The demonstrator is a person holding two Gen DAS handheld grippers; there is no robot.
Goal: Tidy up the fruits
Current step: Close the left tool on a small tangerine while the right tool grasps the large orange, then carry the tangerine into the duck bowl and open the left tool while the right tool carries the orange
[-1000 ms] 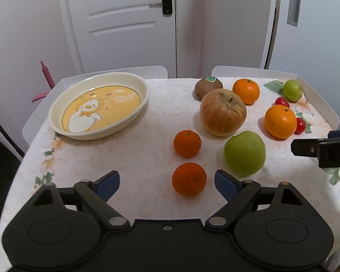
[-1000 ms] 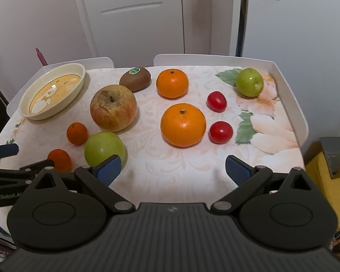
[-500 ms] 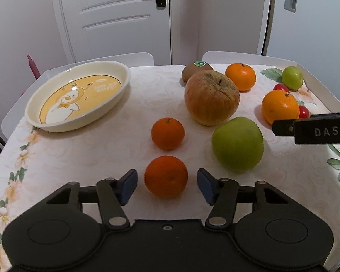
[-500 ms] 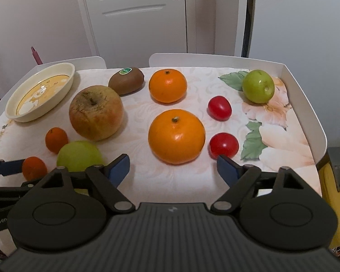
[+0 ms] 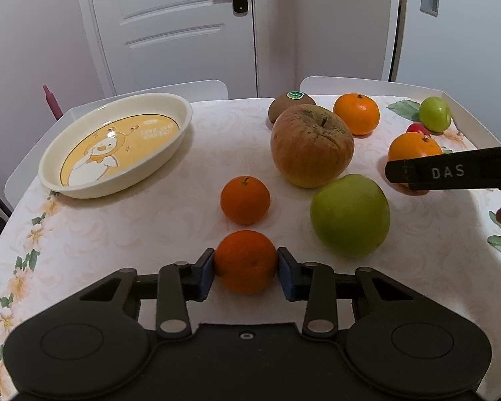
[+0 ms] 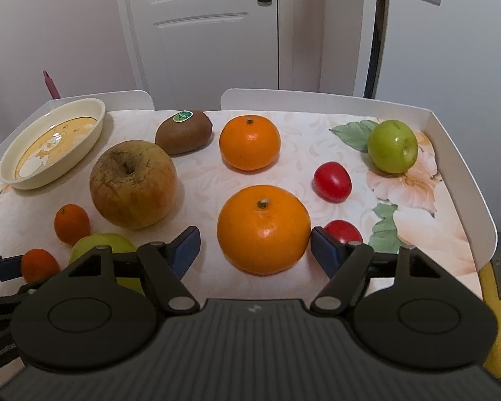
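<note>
The fruits all lie loose on the flowered tablecloth [image 5: 133, 227], and the cream dish [image 5: 183, 115] with the duck picture at the far left corner holds nothing, so the sorting looks barely begun: judging by this, every piece is left to place.

Nearest the left gripper [image 5: 246, 262] is a small mandarin [image 5: 246, 260], sitting on the cloth at the near edge. Both blue pads touch its sides, one on the left and one on the right, so the fingers are drawn in narrow and clamped on it. It does not appear lifted yet. A second small mandarin [image 5: 245, 199] sits just beyond it, a large green apple [image 5: 350, 215] to its right, and a wrinkled reddish apple [image 5: 312, 146] behind that, with a kiwi [image 5: 291, 107] at the back.

The right gripper [image 6: 254, 244] stands over the large orange [image 6: 263, 229]. Its fingers are spread wide; the orange lies between them, the right pad [image 6: 320, 247] just beside the skin and the left pad apart from it, so nothing is gripped. Beyond are another orange [image 6: 249, 142], two red tomatoes [image 6: 332, 181] and a small green apple [image 6: 392, 146] near the tray's raised white rim [image 6: 464, 180].
</note>
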